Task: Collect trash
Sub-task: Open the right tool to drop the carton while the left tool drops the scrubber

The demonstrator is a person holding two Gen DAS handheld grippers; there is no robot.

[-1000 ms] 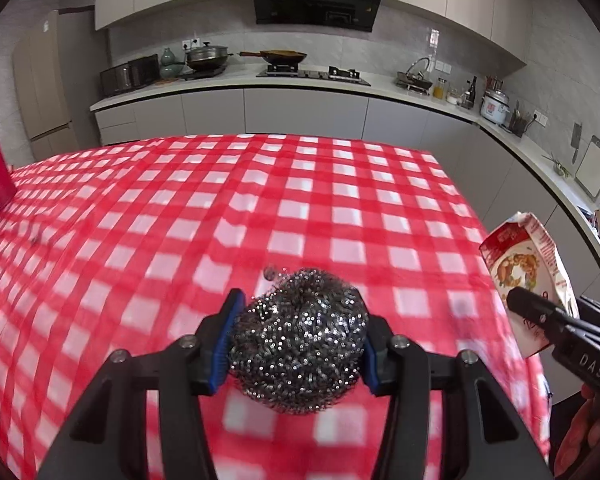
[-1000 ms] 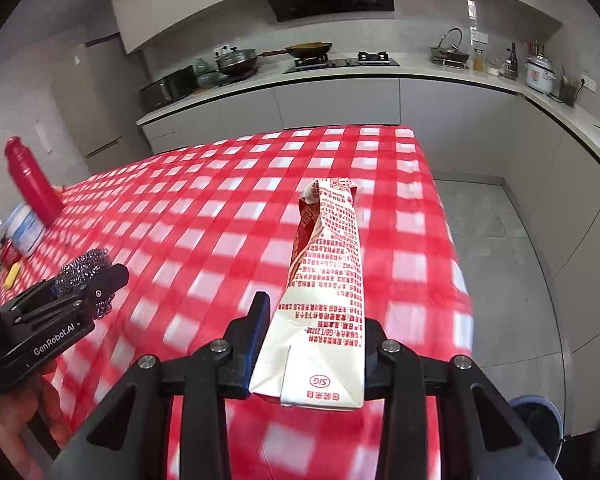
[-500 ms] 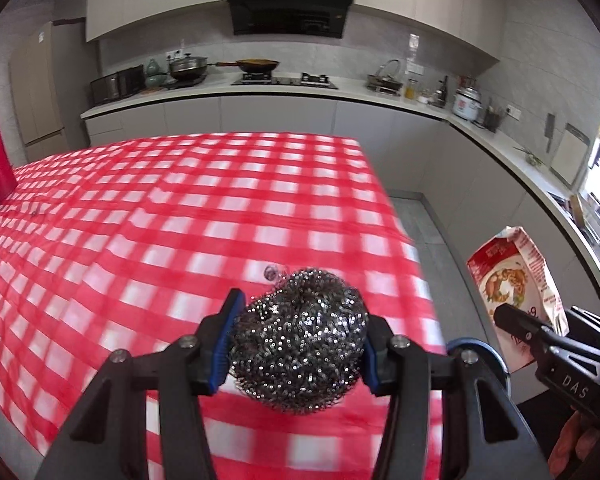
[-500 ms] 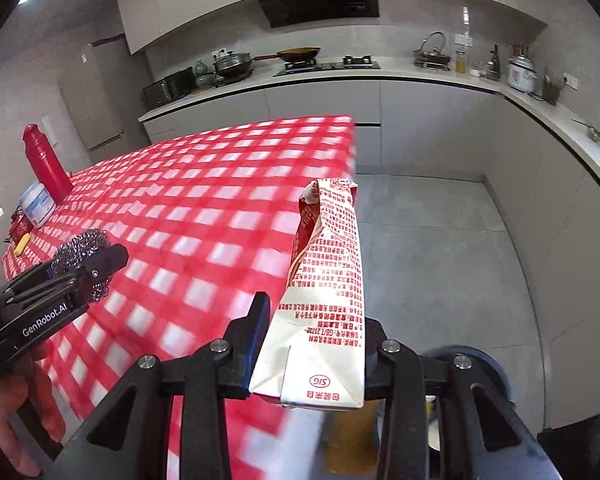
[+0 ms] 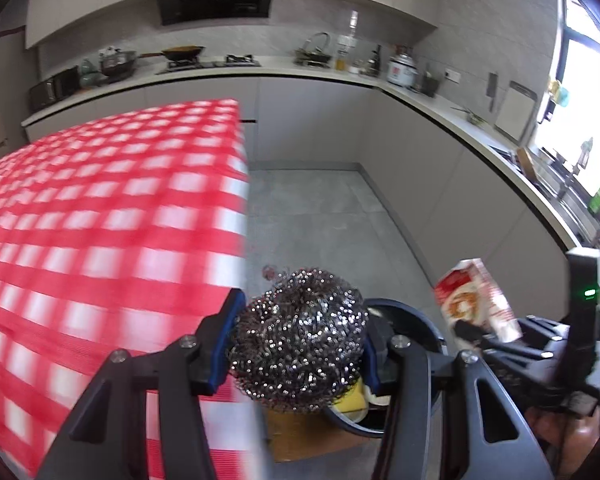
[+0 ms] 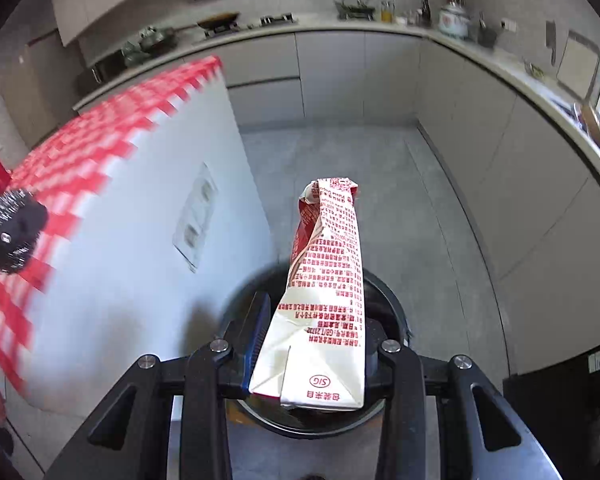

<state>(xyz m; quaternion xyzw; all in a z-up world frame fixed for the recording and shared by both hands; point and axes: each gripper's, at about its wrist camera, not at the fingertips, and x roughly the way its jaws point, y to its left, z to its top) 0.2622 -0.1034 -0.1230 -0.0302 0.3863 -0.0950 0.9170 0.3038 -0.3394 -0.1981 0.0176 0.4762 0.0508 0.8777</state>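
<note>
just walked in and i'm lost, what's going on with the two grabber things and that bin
A person is clearing trash with a handheld gripper in each hand. The left gripper is clamped on a steel wool scrubber, and the right gripper is clamped on a crumpled drink carton. Both are past the edge of the red checked table, above a dark round trash bin on the floor. Nothing has been dropped in yet.

Landmark: round dark bin (image 6: 392, 300) on the grey floor (image 6: 340, 168).
- Left of bin: table end panel (image 6: 140, 240) under the checked cloth (image 5: 100, 220); blocks passage.
- Right of bin: cabinet run (image 6: 520, 184), well apart.
- Beyond bin: open floor to far cabinets.
- Directly over bin: carton (image 6: 324, 300) and steel scourer (image 5: 300, 340) occupy the space.
</note>
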